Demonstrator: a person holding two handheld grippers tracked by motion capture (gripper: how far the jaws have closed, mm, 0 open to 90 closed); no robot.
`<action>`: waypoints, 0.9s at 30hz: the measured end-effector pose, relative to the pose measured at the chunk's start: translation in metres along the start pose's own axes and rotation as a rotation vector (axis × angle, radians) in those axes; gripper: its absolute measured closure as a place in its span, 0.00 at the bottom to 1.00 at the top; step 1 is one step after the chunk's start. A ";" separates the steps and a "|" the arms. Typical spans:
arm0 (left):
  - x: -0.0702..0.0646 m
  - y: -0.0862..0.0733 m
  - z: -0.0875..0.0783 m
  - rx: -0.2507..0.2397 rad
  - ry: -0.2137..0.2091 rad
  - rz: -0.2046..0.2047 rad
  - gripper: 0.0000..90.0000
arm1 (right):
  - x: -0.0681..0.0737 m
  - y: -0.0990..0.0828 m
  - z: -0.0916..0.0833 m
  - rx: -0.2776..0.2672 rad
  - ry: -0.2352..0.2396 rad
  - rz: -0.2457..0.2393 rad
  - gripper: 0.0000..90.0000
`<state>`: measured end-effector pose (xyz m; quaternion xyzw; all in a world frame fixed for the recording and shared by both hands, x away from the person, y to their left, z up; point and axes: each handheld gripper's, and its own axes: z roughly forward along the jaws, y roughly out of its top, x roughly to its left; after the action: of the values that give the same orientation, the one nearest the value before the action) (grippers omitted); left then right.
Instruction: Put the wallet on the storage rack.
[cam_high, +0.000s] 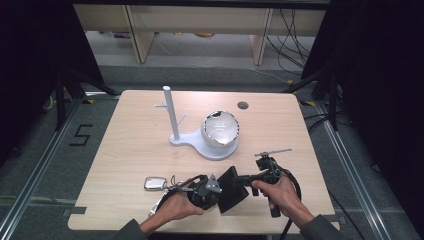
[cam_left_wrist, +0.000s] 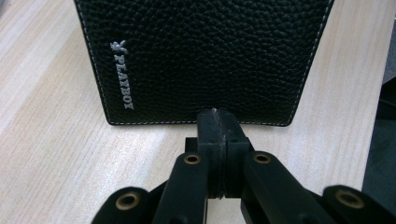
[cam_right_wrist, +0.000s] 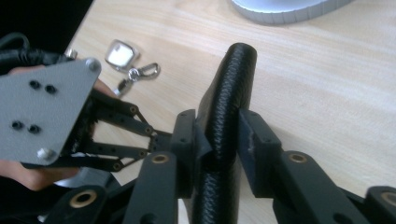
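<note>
A black grained-leather wallet (cam_high: 233, 190) with white stitching and silver lettering (cam_left_wrist: 122, 74) is held up off the table (cam_high: 125, 150) near its front edge. My left gripper (cam_high: 221, 193) is shut on the middle of one wallet edge (cam_left_wrist: 215, 117); in the right gripper view its grey plate (cam_right_wrist: 42, 112) and fingers (cam_right_wrist: 180, 135) reach in from the left. My right gripper (cam_high: 243, 179) comes from the other side, its jaws pressing on both faces of the folded wallet (cam_right_wrist: 226, 93) just below the rounded spine.
A silver square key fob (cam_high: 156, 183) with a clasp (cam_right_wrist: 140, 72) lies left of the left hand. Mid-table stands a white post (cam_high: 170, 112) on a white base (cam_high: 220, 150) carrying a shiny domed bowl (cam_high: 220, 129). A cable hole (cam_high: 243, 105) sits at the back.
</note>
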<state>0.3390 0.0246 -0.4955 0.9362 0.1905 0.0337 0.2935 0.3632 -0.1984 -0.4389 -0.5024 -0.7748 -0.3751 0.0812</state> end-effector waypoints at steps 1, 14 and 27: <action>0.000 0.000 0.000 -0.001 0.001 0.000 0.99 | 0.003 0.001 0.000 0.007 -0.005 0.002 0.79; -0.002 0.000 0.001 -0.011 0.011 0.001 0.99 | 0.016 0.006 0.006 0.063 -0.109 -0.099 0.79; -0.004 -0.001 0.001 -0.016 0.006 0.018 0.96 | 0.027 0.007 0.024 0.161 -0.050 -0.121 0.84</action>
<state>0.3350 0.0233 -0.4966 0.9354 0.1827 0.0408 0.2999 0.3618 -0.1612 -0.4388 -0.4560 -0.8330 -0.3031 0.0790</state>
